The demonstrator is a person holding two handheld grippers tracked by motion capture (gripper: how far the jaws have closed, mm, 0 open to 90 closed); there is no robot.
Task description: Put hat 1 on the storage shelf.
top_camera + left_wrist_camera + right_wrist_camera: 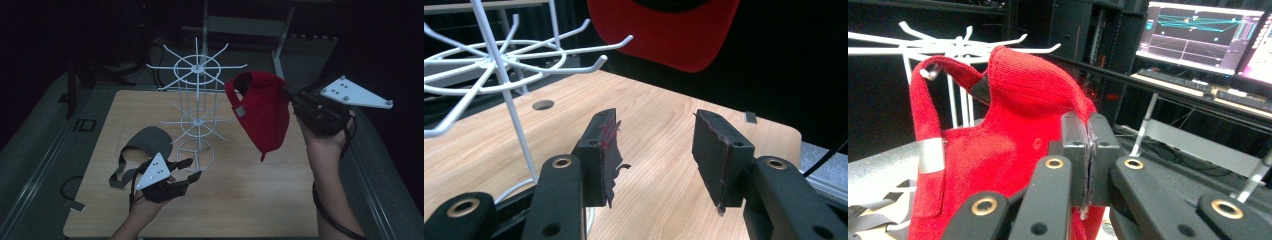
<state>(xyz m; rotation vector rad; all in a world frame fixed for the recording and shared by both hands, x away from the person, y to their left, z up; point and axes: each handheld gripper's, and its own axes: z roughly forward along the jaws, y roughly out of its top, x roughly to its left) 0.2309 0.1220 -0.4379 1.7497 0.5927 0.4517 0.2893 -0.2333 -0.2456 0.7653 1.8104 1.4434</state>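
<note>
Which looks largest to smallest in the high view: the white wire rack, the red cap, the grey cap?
1. white wire rack, tallest and widest.
2. red cap, held up by the right gripper, so nearer the camera; its size may be flattered.
3. grey cap, partly behind the left gripper.

The high view looks forward and down on the whole worktop (240, 200) from above the person's side. The left gripper view sits low, close over the wood, facing the rack (499, 65) and the cap (664, 30). The right gripper view looks level past its jaws, cap (1013, 135) very near, toward monitors (1198, 35). All three share rack and cap.
</note>
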